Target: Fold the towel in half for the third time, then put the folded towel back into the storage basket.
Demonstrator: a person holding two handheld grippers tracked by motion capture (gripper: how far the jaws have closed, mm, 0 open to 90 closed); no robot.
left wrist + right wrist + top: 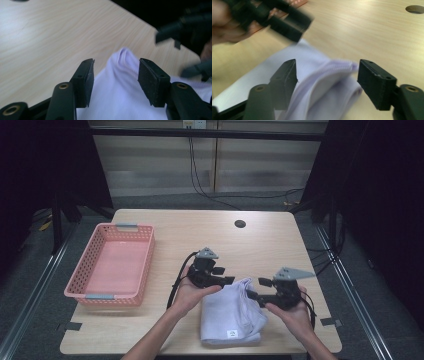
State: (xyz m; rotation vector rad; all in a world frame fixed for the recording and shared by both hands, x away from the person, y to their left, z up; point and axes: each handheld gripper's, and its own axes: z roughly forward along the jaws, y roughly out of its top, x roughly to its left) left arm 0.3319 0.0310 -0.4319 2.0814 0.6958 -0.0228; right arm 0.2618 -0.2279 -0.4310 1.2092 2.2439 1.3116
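Flanking folded lavender cloth (232, 312), left claw (226, 281) and right claw (253, 295) spread, pink basket (85, 261) well left

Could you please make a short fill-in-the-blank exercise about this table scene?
1. The folded cloth is pale ____.
2. The pink basket lies to the ____ of the cloth in the high view.
3. The jaws of the left gripper stand ____.
4. The wooden table has a round ____ near its far edge.

Missing words: purple; left; open; hole

a lab: black curtains (30, 165) enclose a lone wooden table (270, 240).
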